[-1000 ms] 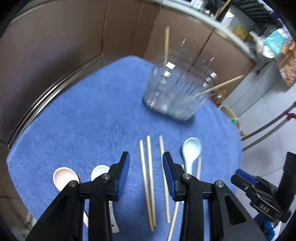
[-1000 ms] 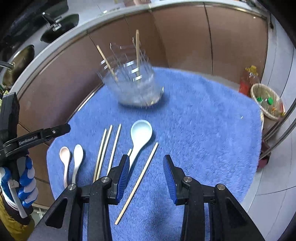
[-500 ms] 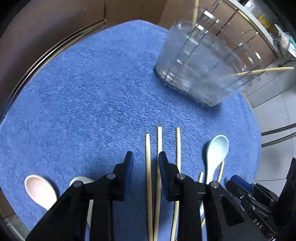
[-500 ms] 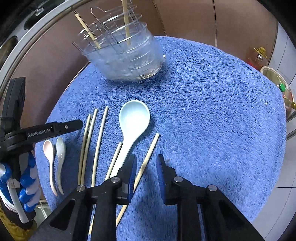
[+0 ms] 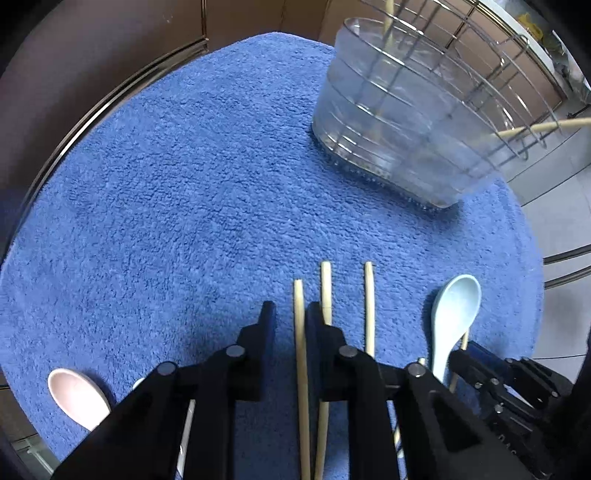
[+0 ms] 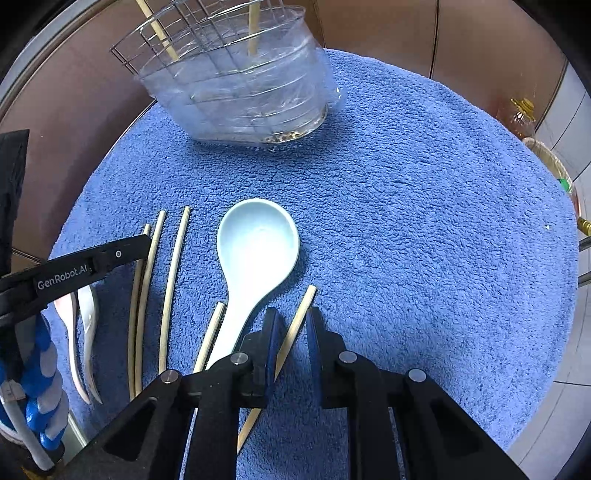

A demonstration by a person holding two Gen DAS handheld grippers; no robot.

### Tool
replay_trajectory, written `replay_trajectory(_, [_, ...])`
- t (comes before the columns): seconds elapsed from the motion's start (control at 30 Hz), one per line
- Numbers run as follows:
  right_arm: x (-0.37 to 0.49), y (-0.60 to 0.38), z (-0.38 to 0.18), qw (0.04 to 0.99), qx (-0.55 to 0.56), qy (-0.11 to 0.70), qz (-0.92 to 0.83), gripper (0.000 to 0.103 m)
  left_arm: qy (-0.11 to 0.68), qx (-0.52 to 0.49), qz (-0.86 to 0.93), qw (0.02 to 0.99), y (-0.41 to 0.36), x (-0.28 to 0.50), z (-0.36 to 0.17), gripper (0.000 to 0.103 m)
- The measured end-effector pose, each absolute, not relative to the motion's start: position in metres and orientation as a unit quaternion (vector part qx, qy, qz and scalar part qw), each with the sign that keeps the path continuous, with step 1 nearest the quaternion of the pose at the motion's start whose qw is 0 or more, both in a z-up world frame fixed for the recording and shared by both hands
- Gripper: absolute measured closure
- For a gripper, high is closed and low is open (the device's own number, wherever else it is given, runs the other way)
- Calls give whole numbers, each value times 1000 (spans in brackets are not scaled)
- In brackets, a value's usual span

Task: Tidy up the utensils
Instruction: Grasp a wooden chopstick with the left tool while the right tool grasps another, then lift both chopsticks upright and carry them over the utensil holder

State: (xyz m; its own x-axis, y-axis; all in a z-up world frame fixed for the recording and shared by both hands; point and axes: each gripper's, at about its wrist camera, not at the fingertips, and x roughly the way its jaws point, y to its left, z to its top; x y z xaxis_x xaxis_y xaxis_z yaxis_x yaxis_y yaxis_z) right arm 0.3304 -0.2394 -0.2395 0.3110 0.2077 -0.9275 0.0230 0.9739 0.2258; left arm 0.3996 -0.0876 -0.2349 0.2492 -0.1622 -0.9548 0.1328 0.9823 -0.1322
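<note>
A row of wooden chopsticks lies on the blue towel (image 5: 155,192) that covers the worktop. In the left wrist view, the leftmost chopstick (image 5: 301,354) runs between the fingers of the left gripper (image 5: 290,325), which are narrowed around it with small gaps on both sides; whether they touch it cannot be told. A second chopstick (image 5: 325,288) passes under the right finger, and a third chopstick (image 5: 368,295) lies just to the right of that.

In the right wrist view, a separate slanted chopstick (image 6: 295,328) lies between the fingers of the right gripper (image 6: 290,332), which are also narrow; its shaft sits against the left finger, with a gap to the right one. Just left of it rests the light blue spoon (image 6: 256,251), bowl up and pointing far, with a short chopstick (image 6: 210,332) beside its handle.

At the near left edge lie a pink spoon (image 5: 75,397) and a white spoon (image 6: 88,314) side by side. At the far side stands a clear utensil holder (image 6: 240,92) with a wire rack, holding two upright chopsticks (image 6: 253,29).
</note>
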Motion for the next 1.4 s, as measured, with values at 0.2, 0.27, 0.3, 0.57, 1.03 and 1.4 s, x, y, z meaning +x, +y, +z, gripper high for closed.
replay_trajectory(0.2, [330, -241, -242, 807, 121, 575, 57, 95, 590, -14, -85, 803, -86, 392, -234, 98])
replay_trajectory(0.27, [327, -248, -240, 808, 130, 571, 63, 96, 582, -18, -86, 808, -81, 384, -232, 98])
replay_trajectory(0.3, [324, -251, -238, 810, 133, 568, 65, 97, 574, -25, -93, 813, -79, 381, -229, 98])
replay_trajectory(0.57, [289, -269, -200, 841, 146, 512, 95, 97, 491, -55, -129, 860, -57, 345, -185, 98])
replay_trajectory(1.03, [198, -269, -122, 903, 123, 381, 158, 97, 387, -86, -161, 904, -29, 290, -115, 98])
replay_trajectory(1.4, [193, -258, -42, 935, 99, 294, 174, 97, 310, -107, -191, 925, -21, 282, -40, 98])
